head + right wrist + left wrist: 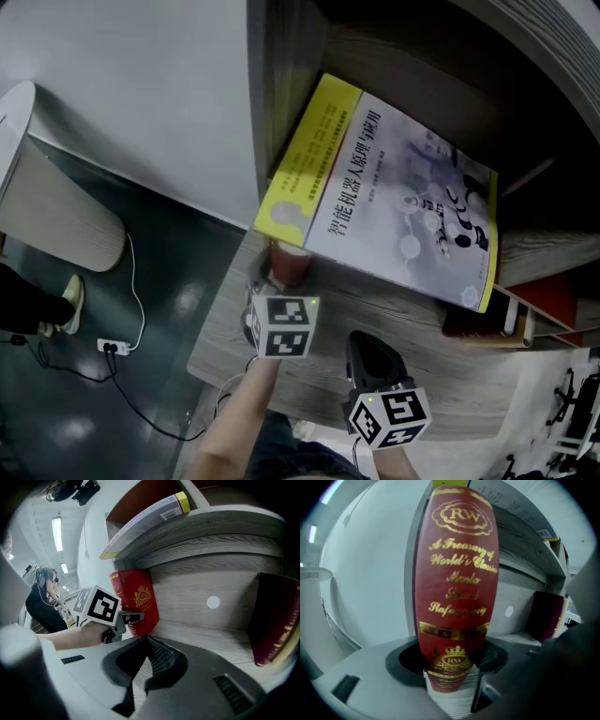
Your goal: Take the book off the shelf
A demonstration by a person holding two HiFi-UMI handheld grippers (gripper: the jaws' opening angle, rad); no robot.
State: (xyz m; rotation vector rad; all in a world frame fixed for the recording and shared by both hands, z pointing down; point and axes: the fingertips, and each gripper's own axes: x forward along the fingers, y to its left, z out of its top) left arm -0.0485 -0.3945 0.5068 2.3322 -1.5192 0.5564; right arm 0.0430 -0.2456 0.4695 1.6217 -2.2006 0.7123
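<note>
A dark red book [457, 583] with gold lettering stands upright at the left end of the wooden shelf [441, 361]. My left gripper [452, 674] is shut on its lower spine. From above, only the book's top [289, 263] shows beyond the left gripper [279, 292]. In the right gripper view the same red book [136, 602] stands past the left gripper's marker cube. My right gripper [148, 640] is shut on nothing, hovering over the shelf board to the right of the red book, as the head view also shows [367, 349].
A large yellow-and-white book [384, 187] lies flat on the board above. More dark red books [274, 620] lean at the shelf's right end. On the floor to the left are a white bin [52, 206], a power strip [112, 347] and a person's foot [70, 298].
</note>
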